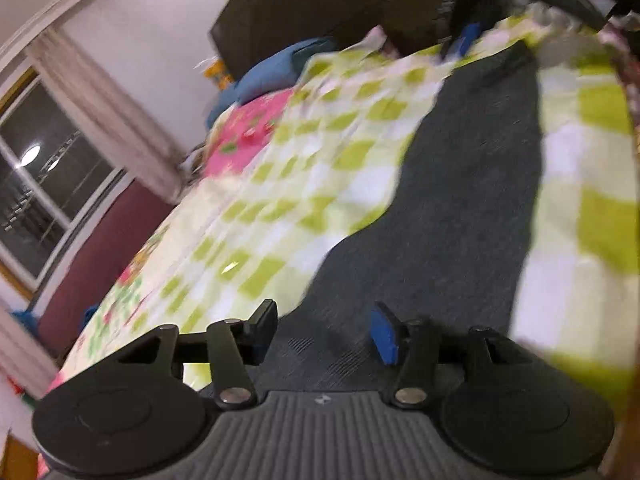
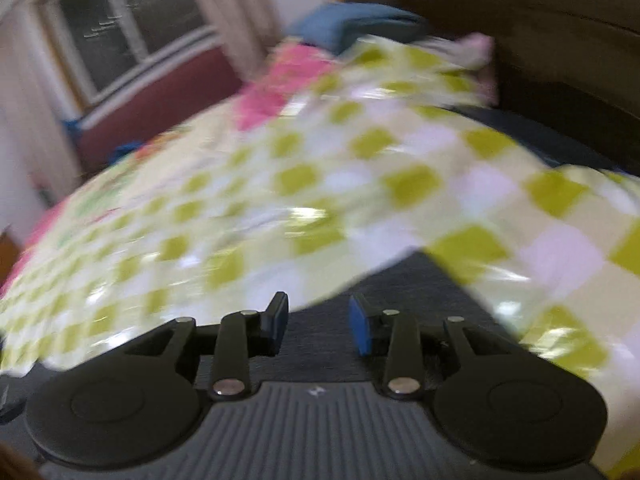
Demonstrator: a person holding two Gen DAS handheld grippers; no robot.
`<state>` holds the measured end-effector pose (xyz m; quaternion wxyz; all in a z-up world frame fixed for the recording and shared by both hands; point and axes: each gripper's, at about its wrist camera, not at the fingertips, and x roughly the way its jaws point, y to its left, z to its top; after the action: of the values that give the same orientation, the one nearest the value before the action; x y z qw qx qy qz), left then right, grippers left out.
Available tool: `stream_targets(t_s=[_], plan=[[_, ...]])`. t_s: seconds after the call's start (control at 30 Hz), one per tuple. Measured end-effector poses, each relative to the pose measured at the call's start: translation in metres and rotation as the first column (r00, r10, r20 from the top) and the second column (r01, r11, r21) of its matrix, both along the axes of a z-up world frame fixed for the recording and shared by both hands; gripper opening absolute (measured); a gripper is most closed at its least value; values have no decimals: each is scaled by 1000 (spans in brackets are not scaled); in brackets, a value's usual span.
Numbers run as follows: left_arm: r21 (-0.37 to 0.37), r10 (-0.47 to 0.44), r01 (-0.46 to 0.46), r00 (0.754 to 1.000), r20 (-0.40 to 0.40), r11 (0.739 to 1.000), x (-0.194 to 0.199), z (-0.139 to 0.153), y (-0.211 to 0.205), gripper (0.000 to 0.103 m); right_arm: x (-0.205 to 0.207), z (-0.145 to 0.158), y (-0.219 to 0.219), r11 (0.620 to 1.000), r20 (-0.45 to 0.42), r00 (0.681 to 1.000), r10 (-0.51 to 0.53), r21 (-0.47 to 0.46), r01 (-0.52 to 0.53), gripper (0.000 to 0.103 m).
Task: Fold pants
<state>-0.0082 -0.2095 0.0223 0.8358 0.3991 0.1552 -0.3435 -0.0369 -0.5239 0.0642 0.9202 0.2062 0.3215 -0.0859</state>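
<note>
We find the pants (image 1: 460, 184) as a dark grey strip lying flat on the checked bedspread (image 1: 320, 152); in the left wrist view their long axis runs from the bottom centre of the frame to the upper right, narrowing with distance; the left gripper (image 1: 324, 330) hovers directly over the near end, jaws parted to a moderate gap, nothing between the pads; we see cloth only beneath them, not pinched.

At the far end, in the upper right of that frame, we make out a second blue-padded tool, blurred; we cannot tell whether it touches the cloth.

In the right wrist view the right gripper (image 2: 318, 322) shows a narrower gap, likewise empty; the pants (image 2: 400, 292) fill the lower centre just ahead of the pads and pass under a fold of bedspread (image 2: 280, 184) toward the upper right.

We judge both grippers equally near an end; the coming pinch depends on closing across the strip's short axis at its edge.

Materials: the pants are a matte, fine-ribbed weave, limp and thin; the bedspread is glossy, smooth, patterned in green and white squares with a pink patch at upper left; both frames are motion-blurred.
</note>
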Motion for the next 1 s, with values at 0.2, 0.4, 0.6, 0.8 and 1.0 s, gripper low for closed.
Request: stream_targets(t_s=[0.2,0.4,0.6,0.8,1.0], plan=[[53,-59,60,998,-15,997,-11,-13,-13,66,57,-21,53,951,-168,953,252,-138,-276,34],[46,-42,42,999,-13,998,1,-22,-16,66,73,-49,49,979,-247,965,90,-154,-131,13],[48,-26,27,1000,-10,999,10,-32,-17,70,74,-45,24,994,-249,968,8,-100,-34,11],[27,-1,2,1000,-30,1000,15,-24,-9,70,47,-14,68,941,-148,941,304,-104,-321,40],[50,-8,9,1000,-16,999,8,-28,-8,70,79,-28,102,877,-250,880,404,-169,-451,42]])
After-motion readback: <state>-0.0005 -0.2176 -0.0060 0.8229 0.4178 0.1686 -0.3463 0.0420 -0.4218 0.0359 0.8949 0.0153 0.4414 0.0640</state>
